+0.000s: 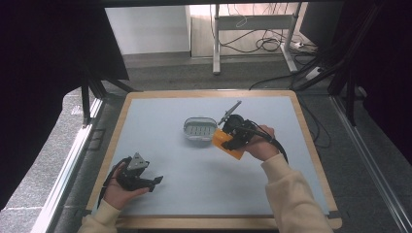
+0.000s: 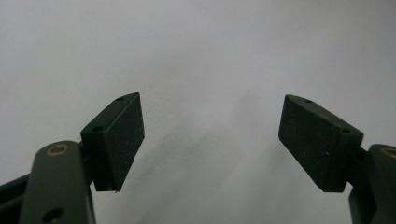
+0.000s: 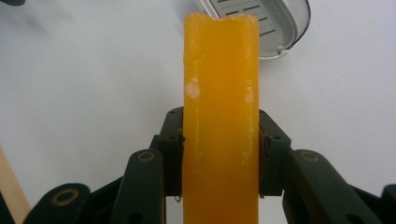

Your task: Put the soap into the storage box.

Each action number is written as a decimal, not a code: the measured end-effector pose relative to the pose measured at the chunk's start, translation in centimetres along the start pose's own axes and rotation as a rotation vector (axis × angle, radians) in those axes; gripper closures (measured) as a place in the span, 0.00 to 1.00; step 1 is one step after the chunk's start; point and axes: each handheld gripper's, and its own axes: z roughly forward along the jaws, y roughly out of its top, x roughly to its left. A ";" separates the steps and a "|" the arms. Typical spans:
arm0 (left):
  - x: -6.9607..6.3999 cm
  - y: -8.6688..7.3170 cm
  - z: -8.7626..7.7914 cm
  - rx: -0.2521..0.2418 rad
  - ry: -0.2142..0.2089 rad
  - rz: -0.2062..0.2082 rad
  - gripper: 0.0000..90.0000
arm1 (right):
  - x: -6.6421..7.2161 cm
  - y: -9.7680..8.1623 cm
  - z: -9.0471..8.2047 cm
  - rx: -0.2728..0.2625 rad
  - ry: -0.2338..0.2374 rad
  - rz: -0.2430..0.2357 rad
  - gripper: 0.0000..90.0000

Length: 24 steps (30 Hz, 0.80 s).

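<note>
An orange soap bar point(image 3: 220, 121) stands nearest the lens, pinched across its narrow sides by the right tool point(image 1: 232, 139), just above the worktop point(image 1: 204, 194) and beside a small slotted dish point(image 1: 199, 128). It looks stiff, waxy and probably slippery, so a grip low on its flat sides seems safest. The left tool point(image 1: 145, 179) rests well apart, jaws spread and empty.

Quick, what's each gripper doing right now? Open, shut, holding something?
Left gripper: open, nothing between its jaws.
Right gripper: shut on the orange bar, beside the soap dish.
</note>
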 end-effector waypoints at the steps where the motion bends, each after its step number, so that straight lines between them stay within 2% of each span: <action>1: 0.0 0.0 0.0 0.000 0.000 0.000 0.25 | -0.1 0.1 0.0 -0.002 0.002 0.000 0.69; 8: 0.0 0.0 0.0 -0.001 0.002 0.001 0.25 | -0.7 0.7 0.1 -0.016 0.009 -0.017 0.69; 24: 0.0 0.0 0.0 -0.003 -0.001 -0.001 0.25 | -1.7 2.7 0.7 -0.014 0.008 -0.034 0.69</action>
